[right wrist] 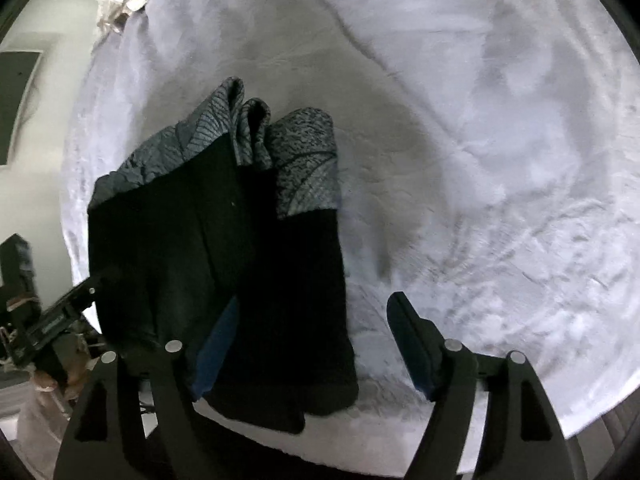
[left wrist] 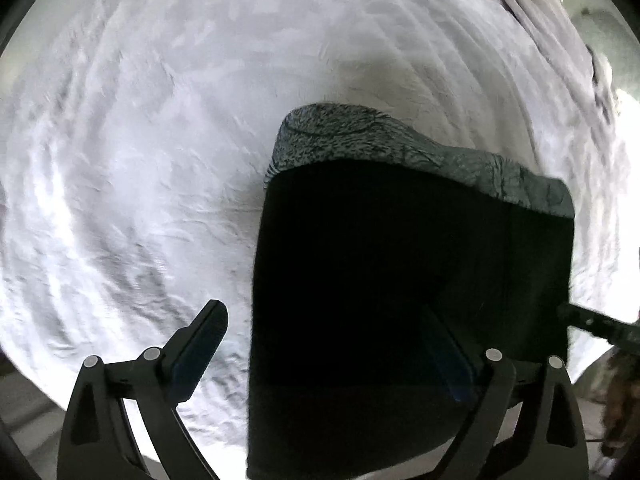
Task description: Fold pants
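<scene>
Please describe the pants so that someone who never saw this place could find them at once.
Look at the wide white fuzzy blanket covering the bed. Near its edge lie the pants, folded into a dark block. Only they are black, with a grey patterned band along the far end.

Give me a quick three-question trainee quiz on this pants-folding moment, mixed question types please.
1. True or false: the left gripper is clamped shut on the pants.
2. Multiple choice: the pants lie on A) a wooden table, B) a pale fuzzy blanket, C) a tiled floor.
3. Fill in: the patterned band at the pants' far end is ____ in colour.

Key
1. False; its jaws stand open, one finger over the fabric, one over the blanket.
2. B
3. Grey

The right gripper is open too.
</scene>
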### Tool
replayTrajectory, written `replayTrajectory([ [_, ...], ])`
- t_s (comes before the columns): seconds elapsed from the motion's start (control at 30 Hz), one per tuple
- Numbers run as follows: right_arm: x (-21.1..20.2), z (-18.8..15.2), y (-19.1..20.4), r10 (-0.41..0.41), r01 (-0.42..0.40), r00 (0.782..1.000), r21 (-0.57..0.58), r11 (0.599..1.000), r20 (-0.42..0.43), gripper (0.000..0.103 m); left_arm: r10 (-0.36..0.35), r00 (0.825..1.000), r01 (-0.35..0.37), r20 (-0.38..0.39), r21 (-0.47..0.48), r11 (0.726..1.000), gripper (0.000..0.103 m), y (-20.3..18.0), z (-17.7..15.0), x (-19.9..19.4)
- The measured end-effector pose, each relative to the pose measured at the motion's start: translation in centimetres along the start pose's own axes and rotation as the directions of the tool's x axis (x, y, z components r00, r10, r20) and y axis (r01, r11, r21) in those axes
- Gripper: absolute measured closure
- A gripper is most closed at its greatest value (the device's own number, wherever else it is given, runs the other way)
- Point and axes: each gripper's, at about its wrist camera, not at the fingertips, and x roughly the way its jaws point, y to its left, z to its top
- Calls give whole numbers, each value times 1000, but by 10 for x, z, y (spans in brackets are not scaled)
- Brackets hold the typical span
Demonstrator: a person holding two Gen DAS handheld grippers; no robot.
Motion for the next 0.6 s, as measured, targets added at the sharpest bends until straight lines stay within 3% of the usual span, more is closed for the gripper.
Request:
replayTrajectory([
  [0.1, -10, -5, 4, -51, 51, 999, 3, 999, 1, 24, 67, 998, -67, 21, 39, 997, 6, -8, -6, -11],
  [0.37, -43, -27, 13, -116, 116, 993, -10, 993, 20, 24, 142, 990, -143, 23, 73, 987, 6, -24, -30, -35],
  [0.6, -72, -50, 28, -158, 163, 985, -64, 985, 70, 21, 160, 986, -165, 55, 100, 981, 6, -25, -44, -62],
])
